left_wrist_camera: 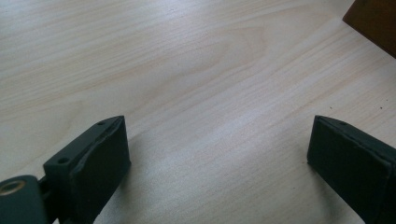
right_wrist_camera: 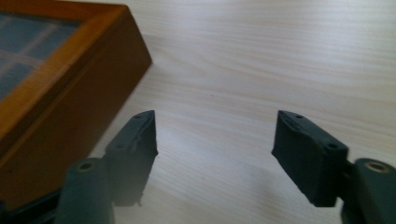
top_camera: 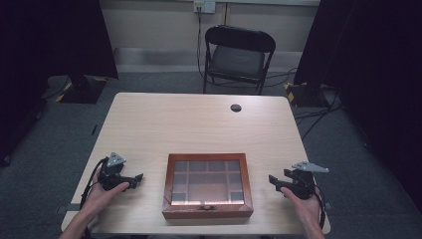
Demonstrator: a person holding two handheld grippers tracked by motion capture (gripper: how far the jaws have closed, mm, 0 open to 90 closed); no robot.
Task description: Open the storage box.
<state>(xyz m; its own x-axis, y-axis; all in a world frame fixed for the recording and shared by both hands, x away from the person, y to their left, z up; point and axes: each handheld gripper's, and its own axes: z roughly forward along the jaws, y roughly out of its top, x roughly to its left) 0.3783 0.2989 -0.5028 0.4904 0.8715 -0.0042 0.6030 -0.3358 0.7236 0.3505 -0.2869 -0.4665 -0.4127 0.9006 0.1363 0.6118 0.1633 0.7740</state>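
- The left gripper (top_camera: 138,178) is held low over the table (top_camera: 199,124) in a hand (top_camera: 102,194), with its jaws set wide apart and nothing between them; in the left gripper view (left_wrist_camera: 217,149) only bare wood grain is seen in the gap.
- The right gripper (top_camera: 272,180) is likewise held in a hand (top_camera: 303,204) just above the table, its jaws spread apart and empty, as seen in the right gripper view (right_wrist_camera: 215,140).
- The two grippers are pointed inward, toward each other, and the wooden box (top_camera: 208,185) is placed between them, apart from both.
- From the left gripper, the box is found ahead of the jaws and clear of them; a dark brown corner of it (left_wrist_camera: 373,23) is seen at the far upper right of that gripper's view.
- From the right gripper, the box (right_wrist_camera: 70,93) is found just beside the left-hand jaw in that gripper's view, near but not touched.
- The box is closed, with a glass-panelled lid through which a grid of compartments is seen, and a small clasp at its near side.
- Beyond the box, a round grommet hole (top_camera: 236,107) is set in the far part of the table.
- Past the table's far edge, a black folding chair (top_camera: 238,55) is placed on the grey floor.
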